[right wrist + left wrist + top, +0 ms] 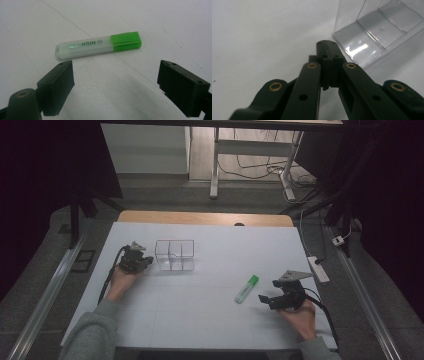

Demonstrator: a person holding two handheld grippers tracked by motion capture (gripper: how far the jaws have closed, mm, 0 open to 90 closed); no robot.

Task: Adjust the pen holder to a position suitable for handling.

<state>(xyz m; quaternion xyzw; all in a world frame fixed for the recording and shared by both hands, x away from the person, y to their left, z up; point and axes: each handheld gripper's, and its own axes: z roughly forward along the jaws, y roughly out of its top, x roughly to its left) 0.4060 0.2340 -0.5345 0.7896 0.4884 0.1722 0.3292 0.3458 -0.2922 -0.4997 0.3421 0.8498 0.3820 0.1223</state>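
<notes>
A highlighter (247, 288) with a pale barrel and green cap lies flat on the white table sheet (210, 312), right of centre. In the right gripper view the highlighter (98, 46) lies just beyond the tips. My right gripper (268, 300) is a little to its right, jaws wide open, nothing between them (115, 87). A clear plastic box (174, 255) with several compartments stands left of centre. My left gripper (144, 260) sits just left of the box, jaws pressed together on nothing (327, 46), with a corner of the clear box (377, 32) just right of the tips.
The white sheet covers a wooden table whose far edge (205, 217) shows bare. A power strip (318, 268) with a cable lies off the table's right side. Desk legs and cables stand on the floor beyond. A sleeved forearm (90, 335) enters at bottom left.
</notes>
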